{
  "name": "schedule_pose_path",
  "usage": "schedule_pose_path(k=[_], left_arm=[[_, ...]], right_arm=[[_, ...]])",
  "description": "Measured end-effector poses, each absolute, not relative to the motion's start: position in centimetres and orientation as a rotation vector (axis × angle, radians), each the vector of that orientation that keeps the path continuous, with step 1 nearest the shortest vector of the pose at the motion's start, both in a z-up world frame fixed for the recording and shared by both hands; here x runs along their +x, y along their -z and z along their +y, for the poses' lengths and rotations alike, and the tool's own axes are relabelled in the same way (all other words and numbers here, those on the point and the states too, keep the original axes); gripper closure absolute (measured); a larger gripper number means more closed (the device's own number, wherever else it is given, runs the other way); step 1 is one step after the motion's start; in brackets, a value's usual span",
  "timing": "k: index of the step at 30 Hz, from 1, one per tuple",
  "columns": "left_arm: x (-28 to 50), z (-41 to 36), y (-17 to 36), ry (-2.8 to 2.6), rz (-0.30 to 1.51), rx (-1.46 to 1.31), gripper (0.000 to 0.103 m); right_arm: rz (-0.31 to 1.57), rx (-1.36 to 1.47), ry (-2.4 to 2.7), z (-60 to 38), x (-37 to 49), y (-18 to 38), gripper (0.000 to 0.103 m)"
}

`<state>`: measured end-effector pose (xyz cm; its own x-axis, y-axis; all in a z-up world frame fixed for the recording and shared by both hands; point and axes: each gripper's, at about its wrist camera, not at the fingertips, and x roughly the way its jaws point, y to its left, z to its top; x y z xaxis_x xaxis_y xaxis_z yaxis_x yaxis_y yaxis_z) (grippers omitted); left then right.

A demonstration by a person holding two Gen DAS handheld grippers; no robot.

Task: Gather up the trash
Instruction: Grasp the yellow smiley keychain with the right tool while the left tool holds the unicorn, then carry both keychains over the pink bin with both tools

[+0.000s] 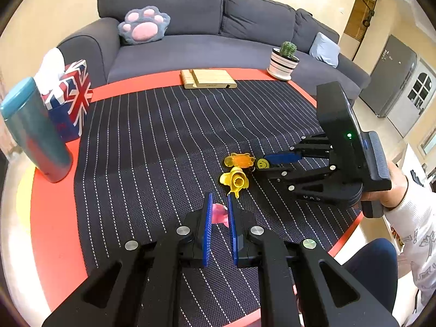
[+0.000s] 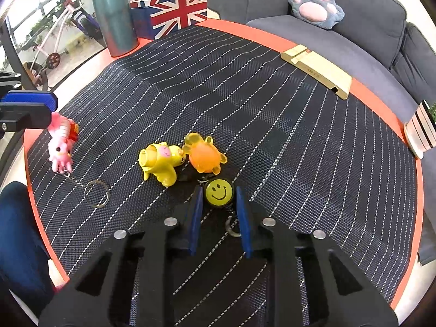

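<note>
Now closing in on two small trinkets at once on the dark striped woven mat. Bracketing the pink plastic figure keychain with the left gripper, jaws narrowly parted, blue pads on either side of it low in the left wrist frame; whether already pinching, hard to tell. Straddling the round yellow smiley-face badge with the right gripper, jaws open and not yet touching it, at lower centre of the right wrist frame. Best squeezing squarely across each body, lowering slowly, minding the pink figure's chain and metal ring trailing aside. Crowding the badge just above: yellow plastic duck toy and orange translucent turtle toy, touching each other. Standing well apart toward the upper edges: teal tumbler, Union Jack tissue box, wooden stand, potted cactus.
</note>
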<state>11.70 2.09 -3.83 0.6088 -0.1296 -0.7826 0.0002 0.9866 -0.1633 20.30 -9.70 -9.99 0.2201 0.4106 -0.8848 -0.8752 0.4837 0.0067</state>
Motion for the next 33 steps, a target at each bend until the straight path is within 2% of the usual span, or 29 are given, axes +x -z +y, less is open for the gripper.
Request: schedule_pose_path(k=[17, 33], left_arm=[[10.3, 1.1, 2.7, 0.099, 0.879, -0.135, 0.092], [6.8, -1.5, 0.3, 0.146, 0.825, -0.103, 0.092]], right_arm=[[0.94, -0.46, -0.925, -13.8, 17.2, 5.9, 0.079], [0.87, -0.396, -0.977, -18.8, 9.3, 0.4, 0.079]])
